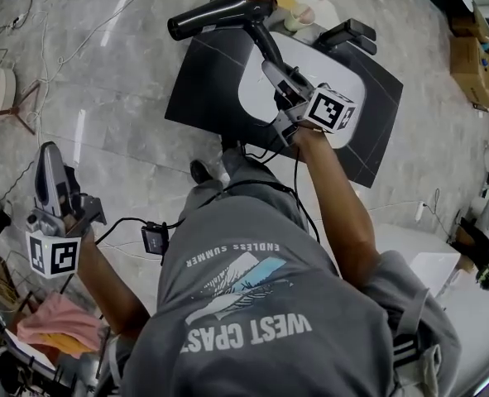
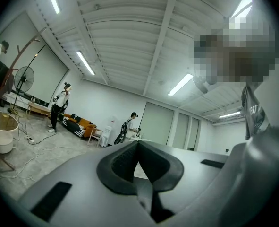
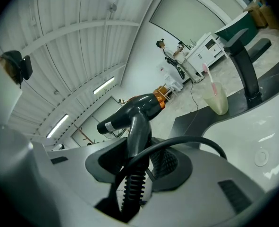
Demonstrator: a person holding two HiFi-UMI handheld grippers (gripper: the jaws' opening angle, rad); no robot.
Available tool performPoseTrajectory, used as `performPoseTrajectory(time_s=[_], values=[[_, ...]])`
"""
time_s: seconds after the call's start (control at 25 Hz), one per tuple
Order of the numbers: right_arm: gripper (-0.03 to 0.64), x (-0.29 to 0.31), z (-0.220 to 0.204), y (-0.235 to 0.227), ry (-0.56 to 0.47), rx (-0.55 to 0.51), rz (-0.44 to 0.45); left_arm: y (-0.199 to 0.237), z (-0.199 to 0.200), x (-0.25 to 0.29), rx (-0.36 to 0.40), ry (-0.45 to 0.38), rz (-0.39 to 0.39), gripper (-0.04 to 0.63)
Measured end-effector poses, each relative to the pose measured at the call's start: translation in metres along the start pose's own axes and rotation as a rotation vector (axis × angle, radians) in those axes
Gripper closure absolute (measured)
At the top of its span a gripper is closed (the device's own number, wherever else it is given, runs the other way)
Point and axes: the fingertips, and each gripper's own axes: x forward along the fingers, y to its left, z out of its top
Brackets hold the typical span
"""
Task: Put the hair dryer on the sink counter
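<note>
A black hair dryer [image 1: 223, 13] [image 3: 134, 112] hangs above the far side of the black sink counter [image 1: 203, 89] [image 3: 200, 117], nozzle pointing left. My right gripper [image 1: 279, 77] [image 3: 139, 150] is shut on its handle, just over the white basin [image 1: 265, 89]. The dryer's cord [image 3: 186, 141] loops across the jaws. My left gripper [image 1: 50, 168] [image 2: 138, 167] sits low at the left, away from the counter. It is shut with nothing between its pads.
A black faucet [image 1: 347, 33] [image 3: 245, 65] and a cup with a toothbrush [image 1: 300, 15] [image 3: 215, 100] stand at the counter's far edge. Cardboard boxes [image 1: 476, 56] lie at the right, a pink cloth [image 1: 58, 321] at lower left. Two people [image 2: 59, 105] stand far off.
</note>
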Motion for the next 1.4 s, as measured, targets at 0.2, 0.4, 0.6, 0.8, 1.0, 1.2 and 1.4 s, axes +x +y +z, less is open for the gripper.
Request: performPoseTrajectory(time_s=[0.2,0.4,0.6,0.8,1.0,1.2,1.4], values=[[0.449,0.012,-0.01,-0.024,0.039,-0.002,-0.023,0.004,-0.013,0.005,-0.017,0.019,0.018,0.58],[0.449,0.024,-0.027,-0.043,0.076,0.016,-0.043,0.008,-0.02,0.005,-0.028,0.034,0.032,0.58],[0.449,0.036,-0.042,-0.058,0.107,0.029,-0.058,0.013,-0.027,0.006,-0.04,0.054,0.049,0.58],[0.449,0.046,-0.059,-0.075,0.152,0.014,-0.085,0.019,-0.037,0.009,-0.052,0.07,0.06,0.58],[0.449,0.049,-0.072,-0.087,0.172,0.006,-0.095,0.023,-0.044,0.012,-0.061,0.083,0.065,0.58],[0.449,0.05,-0.081,-0.096,0.19,-0.016,-0.114,0.025,-0.052,0.013,-0.07,0.099,0.071,0.58],[0.448,0.051,-0.089,-0.1,0.201,-0.046,-0.129,0.026,-0.056,0.011,-0.078,0.104,0.075,0.58]])
